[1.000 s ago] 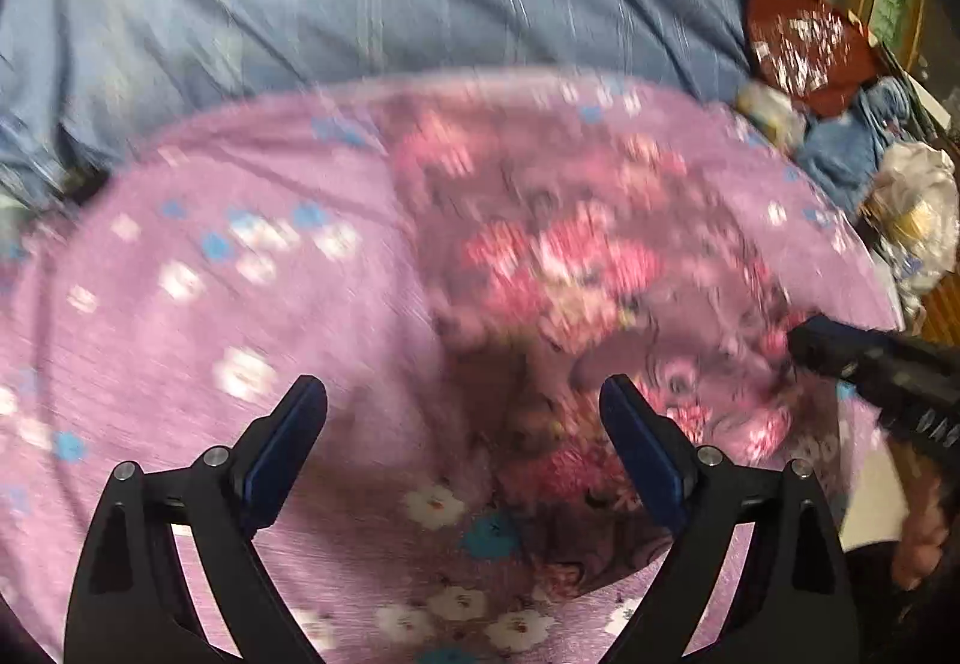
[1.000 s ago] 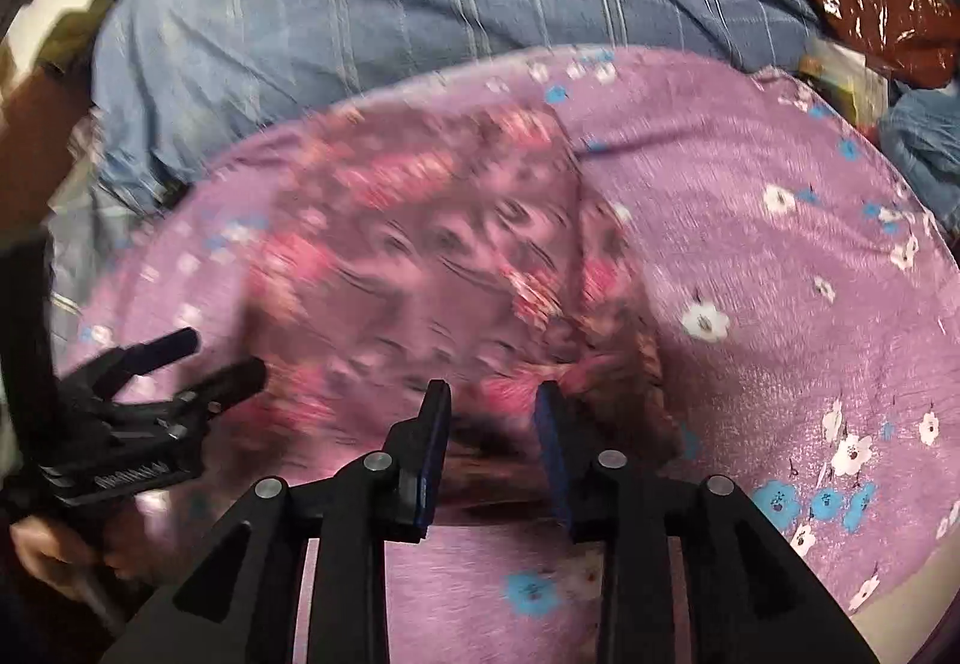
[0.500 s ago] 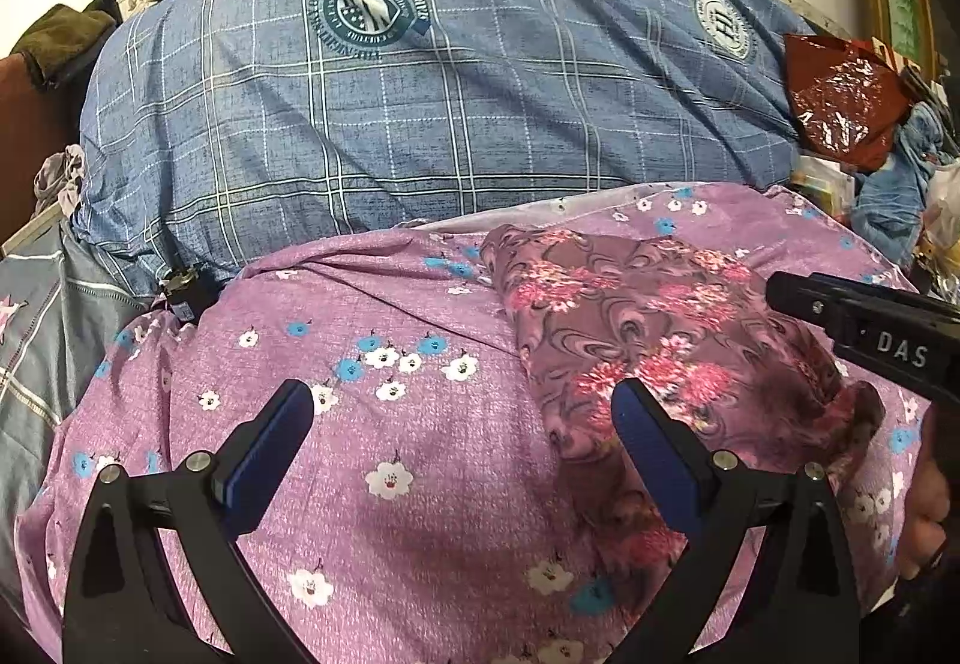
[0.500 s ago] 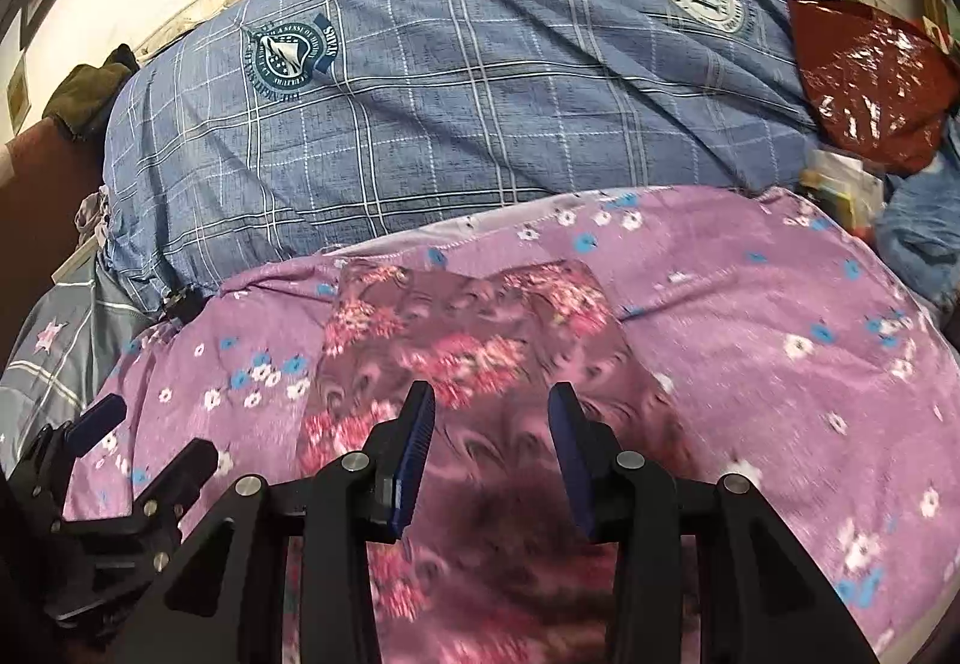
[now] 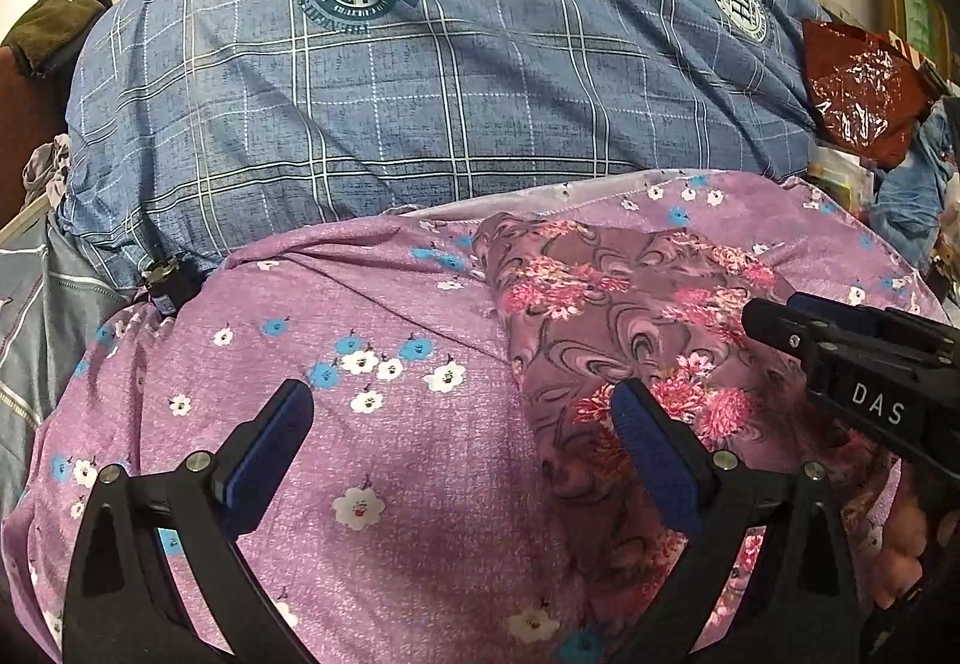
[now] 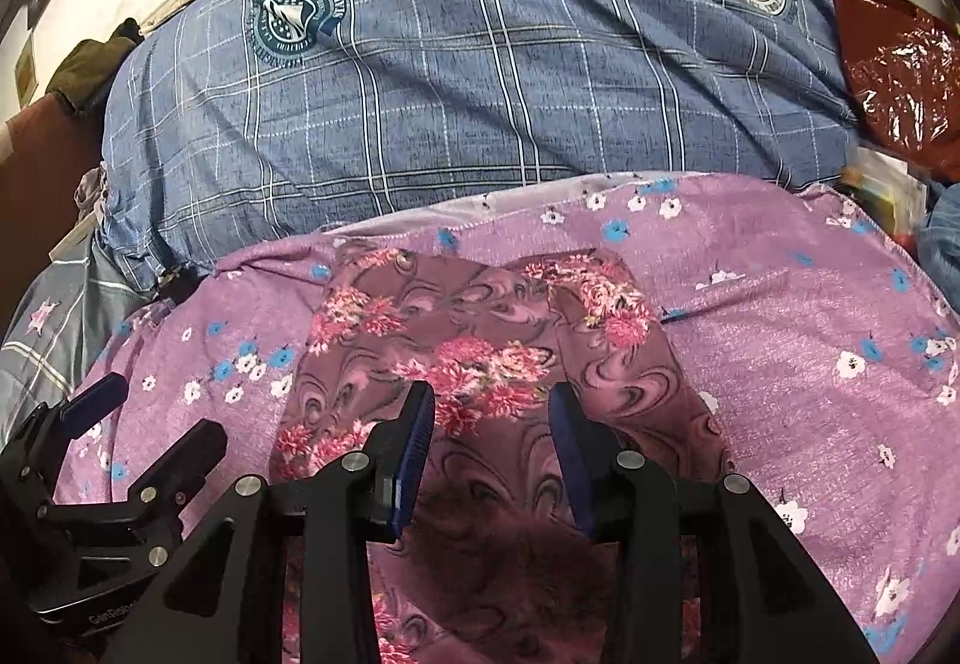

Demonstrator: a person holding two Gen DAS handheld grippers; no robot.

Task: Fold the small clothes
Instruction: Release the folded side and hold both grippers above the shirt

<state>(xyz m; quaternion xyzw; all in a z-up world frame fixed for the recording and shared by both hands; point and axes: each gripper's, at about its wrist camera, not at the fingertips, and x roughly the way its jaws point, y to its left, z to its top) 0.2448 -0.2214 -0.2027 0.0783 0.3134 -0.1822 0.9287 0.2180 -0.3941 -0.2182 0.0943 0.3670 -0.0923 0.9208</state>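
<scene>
So we have both claws up over the bed, and neither one holds anything. Closest to us, the left claw (image 5: pixel 462 442) is spread wide, with its blue pads far apart. It hangs over the purple flower blanket (image 5: pixel 336 352), just beside the left edge of the small flowered cloth (image 5: pixel 606 316). It touches nothing that we can see.

Our right claw (image 6: pixel 492 442) is open too, but only partway, with a narrow gap between the pads. It hangs right above the middle of the flowered cloth. We cannot tell if the tips brush the fabric, but nothing is pinched between them.

A little farther out, the flowered cloth lies on the blanket as a long, fairly neat strip. It looks to us like it is already folded over once, with one layer lying on another near its far end. We think at least one more fold is left, to make it shorter.

Behind that sits the big blue checked pillow (image 6: pixel 480 81), and a red bag (image 5: pixel 858 93) lies off to the right.
</scene>
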